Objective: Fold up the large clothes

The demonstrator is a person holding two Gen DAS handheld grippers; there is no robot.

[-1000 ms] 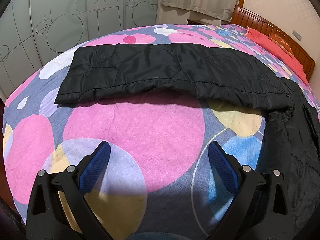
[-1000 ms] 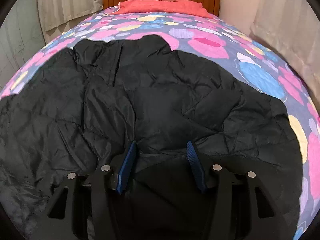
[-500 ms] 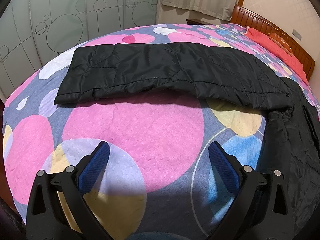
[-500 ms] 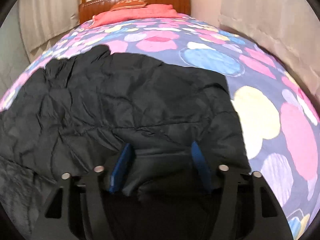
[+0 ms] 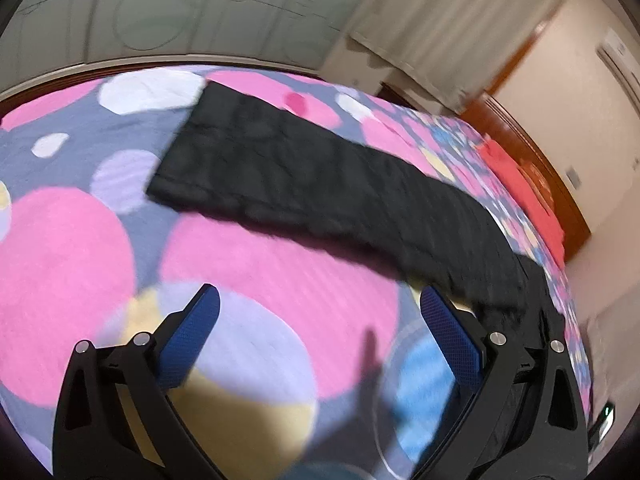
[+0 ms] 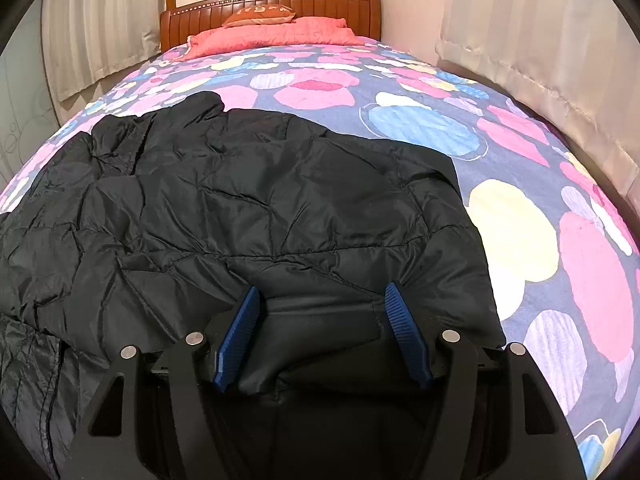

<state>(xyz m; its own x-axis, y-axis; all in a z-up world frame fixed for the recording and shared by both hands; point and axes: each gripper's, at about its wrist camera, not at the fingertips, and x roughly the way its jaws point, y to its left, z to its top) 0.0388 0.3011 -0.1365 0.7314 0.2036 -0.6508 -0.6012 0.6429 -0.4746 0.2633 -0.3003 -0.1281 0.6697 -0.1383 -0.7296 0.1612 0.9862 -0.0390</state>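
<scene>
Seen on a bed [image 6: 516,248] with a circle-print spread: a black quilted jacket [image 6: 256,208], body bunched toward the near edge and partly folded, one long sleeve [image 5: 320,184] stretched flat across the spread in the left wrist view. Right hand-held gripper [image 6: 324,332] set directly over the jacket's near hem, jaws just opened and standing apart with a flap of dark fabric lying loose between the blue pads, not pinched. Left hand-held gripper [image 5: 320,344] hung above bare spread, jaws wide apart and empty, the picture blurred. Sleeve lay ahead of the left hand-held gripper, its long axis running from upper left to lower right, the cuff end far left and the shoulder end meeting the jacket body at the right; left hand clearly the nearer one for that sleeve. Judged next: a reach forward to the sleeve's near edge to fold it over the body. Open spread lay on both sides of the sleeve; headboard [image 6: 272,8] and red pillows [image 6: 276,34] well apart, curtains flanking the bed.
</scene>
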